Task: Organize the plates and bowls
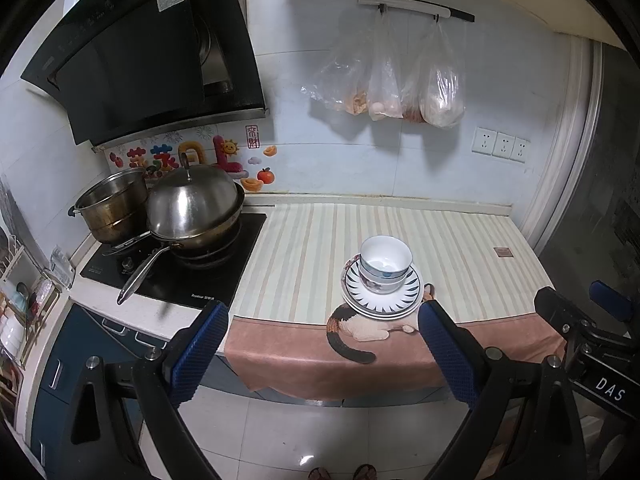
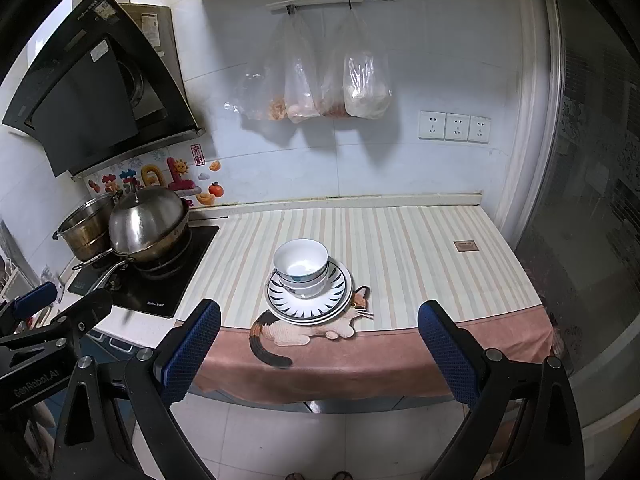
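Observation:
Stacked white bowls [image 1: 385, 265] sit nested on stacked plates with a dark ray pattern [image 1: 382, 298], near the counter's front edge on a striped cloth. The same bowls [image 2: 302, 266] and plates [image 2: 310, 298] show in the right wrist view. My left gripper [image 1: 322, 330] is open and empty, held in front of the counter, short of the stack. My right gripper [image 2: 320, 330] is open and empty, also in front of the counter, below the stack. The right gripper also shows at the right edge of the left wrist view [image 1: 576, 312].
A striped cloth with a cat picture [image 2: 316, 326] covers the counter [image 2: 420, 248]. A hob with a lidded wok [image 1: 196, 208] and a steel pot [image 1: 112, 208] stands left, under a range hood [image 1: 148, 52]. Plastic bags [image 1: 400, 76] hang on the wall. Sockets [image 2: 454, 126] are at right.

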### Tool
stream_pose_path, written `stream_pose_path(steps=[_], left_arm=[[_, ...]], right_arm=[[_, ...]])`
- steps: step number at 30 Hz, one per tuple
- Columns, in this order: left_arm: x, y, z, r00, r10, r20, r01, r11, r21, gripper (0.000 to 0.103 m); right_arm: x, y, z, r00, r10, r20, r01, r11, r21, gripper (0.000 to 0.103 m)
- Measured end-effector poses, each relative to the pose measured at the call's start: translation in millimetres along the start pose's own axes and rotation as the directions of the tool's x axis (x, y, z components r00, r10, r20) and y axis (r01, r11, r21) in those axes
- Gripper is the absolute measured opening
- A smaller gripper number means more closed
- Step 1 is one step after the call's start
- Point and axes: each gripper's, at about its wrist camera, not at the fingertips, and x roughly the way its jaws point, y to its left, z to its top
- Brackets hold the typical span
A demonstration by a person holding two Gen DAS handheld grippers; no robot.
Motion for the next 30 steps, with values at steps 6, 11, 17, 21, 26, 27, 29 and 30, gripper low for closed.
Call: stream_pose_path(steps=[6,11,17,21,26,27,29,30], left_arm=[[3.0,-0.2,0.2,1.000,0.002,-0.012,-0.002,1.000,-0.009,0.097],[3.8,-0.2,-0.2,1.000,0.000,-0.007,0.000,1.000,-0.007,0.097],[3.6,-1.8,-0.5,1.000,-0.001,-0.007,0.001,1.000,-0.013,0.097],[3.4,-2.4,-0.8,1.000,0.003,-0.004,-0.003,1.000,-0.013,0.097],[2.8,-1.8,-0.7,1.000,0.002,-0.008,-0.002,1.000,-0.018,0.097],[2.7,-1.7,-0.8,1.000,0.000,-0.010,0.000,1.000,-0.018,0.097],[1.6,-2.6,-0.7,1.000,-0.001,-0.009,0.000,1.000,-0.021,0.097],[1.5,-2.9,-0.8,1.000,0.000,-0.009,-0.001,1.000,-0.020,0.097]], right_arm=[[1.7,1.4,-0.7,1.000,0.000,-0.007,0.000,1.000,0.007,0.101],[2.1,2.6,-0.8,1.000,-0.007,-0.003,0.007,1.000,0.009,0.101],[1.4,7.3,-1.8,1.000,-0.018,0.001,0.018,1.000,0.013,0.101],[0.9,7.3,-1.4,1.000,-0.019,-0.002,0.019,1.000,0.015,0.101],[2.2,8.9,-0.9,1.000,-0.022,0.002,0.022,1.000,0.014,0.101],[1.7,8.8,-1.0,1.000,-0.022,0.001,0.022,1.000,0.015,0.101],[1.2,8.9,-1.3,1.000,-0.022,0.001,0.022,1.000,0.016,0.101],[1.4,9.5,-1.3,1.000,-0.023,0.000,0.023,1.000,0.016,0.101]])
